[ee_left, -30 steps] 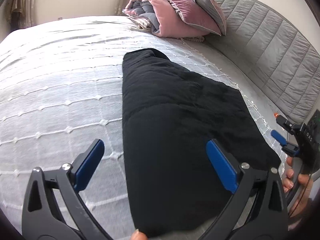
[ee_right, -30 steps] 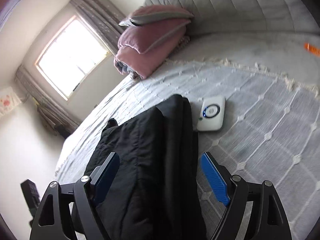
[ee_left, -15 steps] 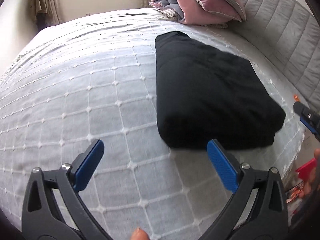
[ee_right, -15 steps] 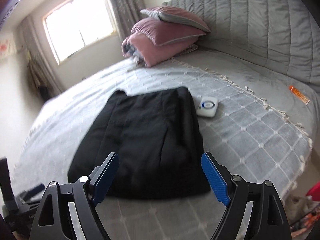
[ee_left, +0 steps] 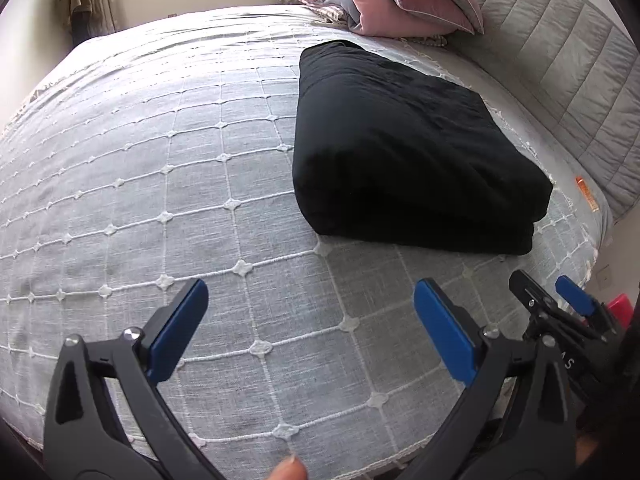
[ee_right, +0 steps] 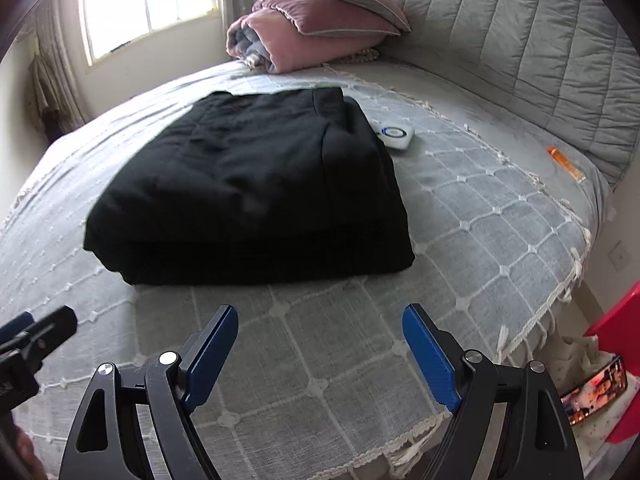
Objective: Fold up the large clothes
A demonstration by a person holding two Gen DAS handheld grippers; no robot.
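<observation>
A black garment (ee_left: pixel 408 148) lies folded into a thick rectangle on the grey checked bedspread (ee_left: pixel 160 200), also seen in the right wrist view (ee_right: pixel 256 184). My left gripper (ee_left: pixel 310 320) is open over bare bedspread, short of the garment's near edge, with nothing between its blue pads. My right gripper (ee_right: pixel 320 344) is open too, near the bed's front edge, apart from the garment. In the left wrist view the right gripper (ee_left: pixel 548 292) shows at the far right.
Pink and grey pillows (ee_right: pixel 316 28) are stacked at the head of the bed by the quilted headboard (ee_right: pixel 520 40). A white round-dial device (ee_right: pixel 394 136) lies beside the garment. An orange tube (ee_right: pixel 566 162) lies near the headboard. A red object (ee_right: pixel 616 320) stands off the bed's right side.
Both grippers have drawn back from the garment toward the bed's front edge. The garment, earlier under and between the fingers, now lies folded ahead of them.
</observation>
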